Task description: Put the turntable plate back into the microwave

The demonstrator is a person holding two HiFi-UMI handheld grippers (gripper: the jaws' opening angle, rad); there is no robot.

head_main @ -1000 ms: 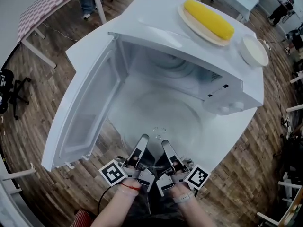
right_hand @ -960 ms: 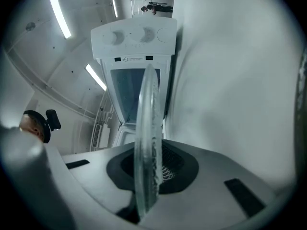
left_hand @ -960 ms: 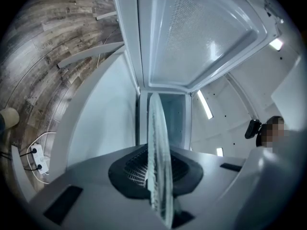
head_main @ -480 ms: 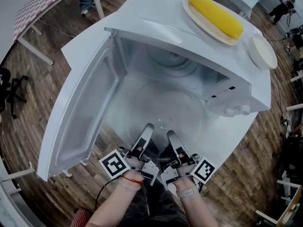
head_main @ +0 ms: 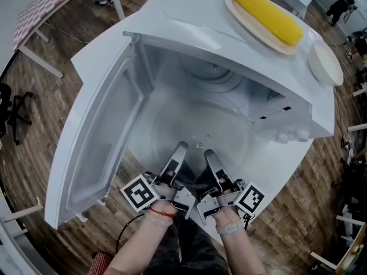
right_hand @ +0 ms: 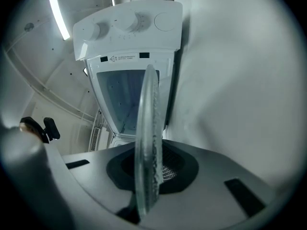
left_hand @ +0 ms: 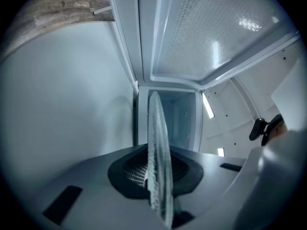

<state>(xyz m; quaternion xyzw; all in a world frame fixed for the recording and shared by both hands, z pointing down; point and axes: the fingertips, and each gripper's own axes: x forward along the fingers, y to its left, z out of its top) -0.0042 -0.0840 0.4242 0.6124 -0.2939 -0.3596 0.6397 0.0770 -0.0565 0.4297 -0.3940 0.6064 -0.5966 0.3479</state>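
Note:
A clear glass turntable plate (head_main: 198, 122) is held level at the mouth of the white microwave (head_main: 241, 50), whose door (head_main: 94, 136) is swung open to the left. My left gripper (head_main: 179, 149) is shut on the plate's near rim, and my right gripper (head_main: 209, 155) is shut on the same rim just beside it. In the left gripper view the plate (left_hand: 156, 152) shows edge-on between the jaws, with the cavity beyond. In the right gripper view the plate (right_hand: 146, 143) again stands edge-on, below the microwave's control panel (right_hand: 127, 25).
On top of the microwave lie a corn cob on a plate (head_main: 266, 15) and a white dish (head_main: 325, 62). The control knobs (head_main: 289, 135) are at the right of the opening. The microwave stands on a white table (head_main: 278, 176). A patterned table (head_main: 54, 2) stands far left.
Both grippers have carried the plate forward, farther into the microwave's opening. The head view has closed in on the microwave.

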